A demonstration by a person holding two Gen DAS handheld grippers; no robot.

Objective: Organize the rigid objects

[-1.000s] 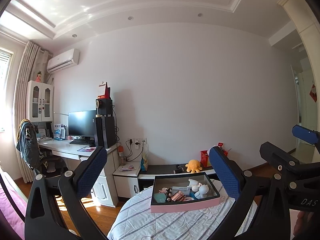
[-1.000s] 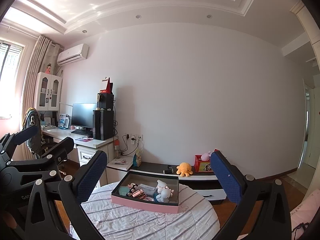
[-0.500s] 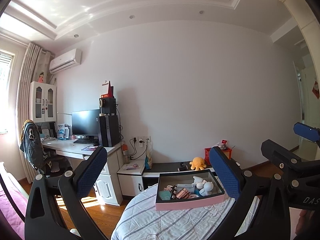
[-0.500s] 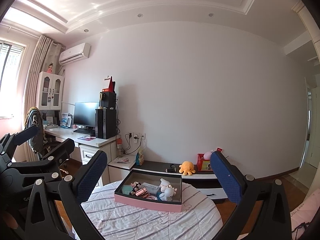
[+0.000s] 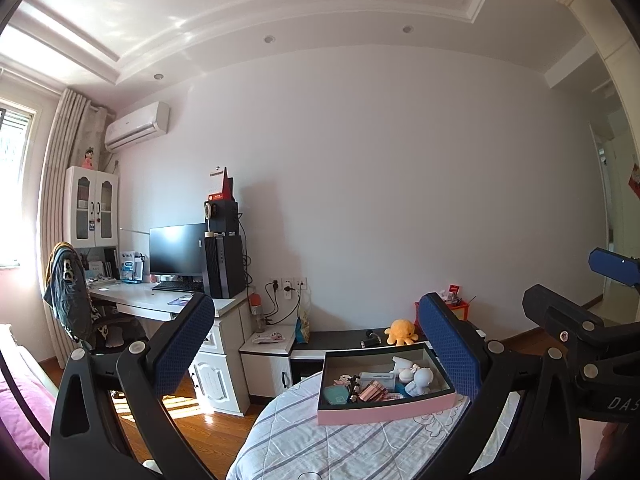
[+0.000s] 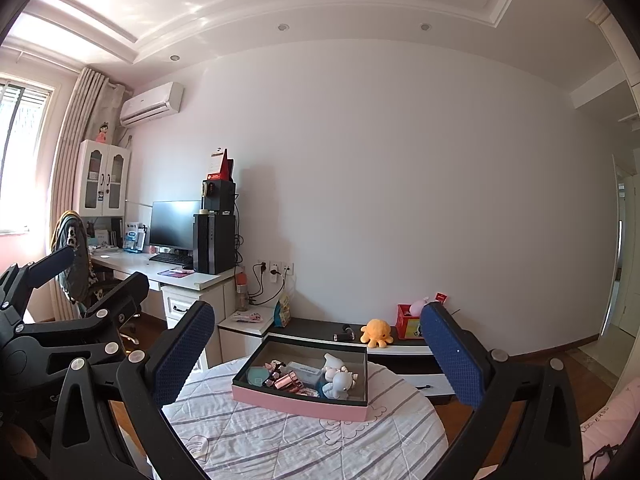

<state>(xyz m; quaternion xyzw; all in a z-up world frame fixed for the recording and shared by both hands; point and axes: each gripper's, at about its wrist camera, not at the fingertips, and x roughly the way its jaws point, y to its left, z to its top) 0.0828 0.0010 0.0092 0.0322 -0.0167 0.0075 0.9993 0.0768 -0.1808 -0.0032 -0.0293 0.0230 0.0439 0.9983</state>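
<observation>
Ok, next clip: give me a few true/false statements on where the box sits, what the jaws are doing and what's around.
1. Both grippers have their jaws open and hold nothing. True: left gripper, right gripper.
2. The pink box sits on the striped round table. True.
3. The pink box is empty. False: it holds small items, among them a white figurine.
4. The orange octopus plush lies inside the box. False: it sits on the low dark cabinet behind the table.
5. The right gripper grips the box rim. False: it is short of the box, not touching it.
</observation>
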